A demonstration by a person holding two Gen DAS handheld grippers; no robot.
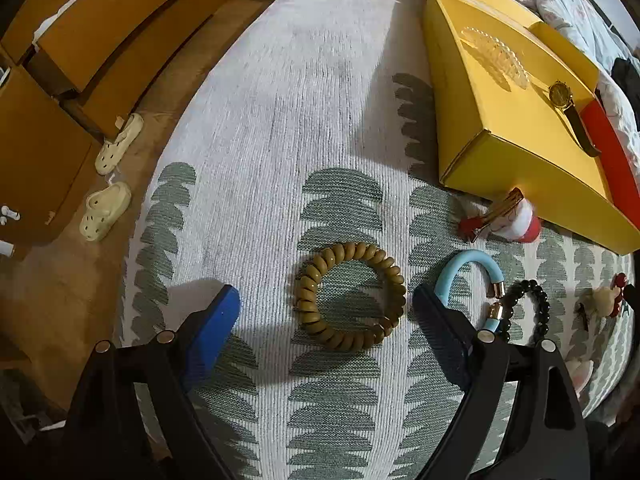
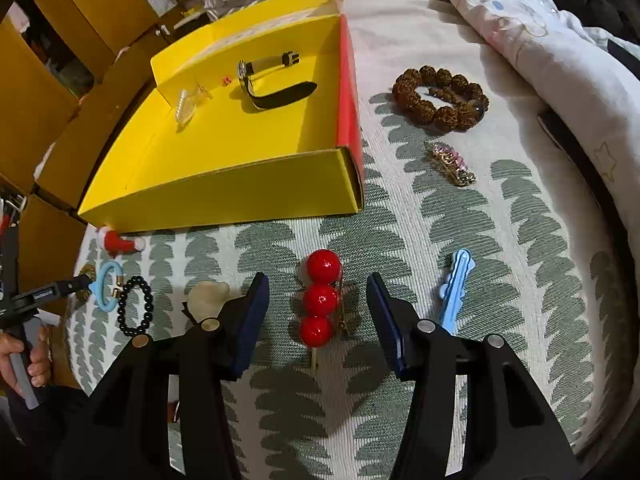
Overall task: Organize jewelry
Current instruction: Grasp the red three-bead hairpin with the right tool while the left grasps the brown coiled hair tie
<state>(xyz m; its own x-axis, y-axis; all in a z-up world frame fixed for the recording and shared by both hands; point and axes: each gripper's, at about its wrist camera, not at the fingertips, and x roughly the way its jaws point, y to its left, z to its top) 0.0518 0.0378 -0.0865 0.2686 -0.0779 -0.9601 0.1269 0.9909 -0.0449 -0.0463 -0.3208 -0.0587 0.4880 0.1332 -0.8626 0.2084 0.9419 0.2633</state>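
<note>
My left gripper (image 1: pixel 326 300) is open just above the patterned cloth, its fingers either side of an olive spiral hair tie (image 1: pixel 350 296). My right gripper (image 2: pixel 318 294) is open, its fingers either side of a hair clip with three red balls (image 2: pixel 320 298). The yellow box (image 2: pixel 224 184) holds a watch (image 2: pixel 264 80) and a clear comb clip (image 2: pixel 188 106); it also shows in the left wrist view (image 1: pixel 520 168). A light blue bracelet (image 1: pixel 468 276), a black bead bracelet (image 1: pixel 528 308) and a Santa hat clip (image 1: pixel 504 220) lie to the right of the left gripper.
A brown bead bracelet (image 2: pixel 440 100), a gold and pink clip (image 2: pixel 452 164) and a blue clip (image 2: pixel 456 288) lie on the cloth. A cream clip (image 2: pixel 206 300) lies by the right gripper's left finger. A quilt (image 2: pixel 540 40) lies at the back right. Slippers (image 1: pixel 106 208) are on the floor.
</note>
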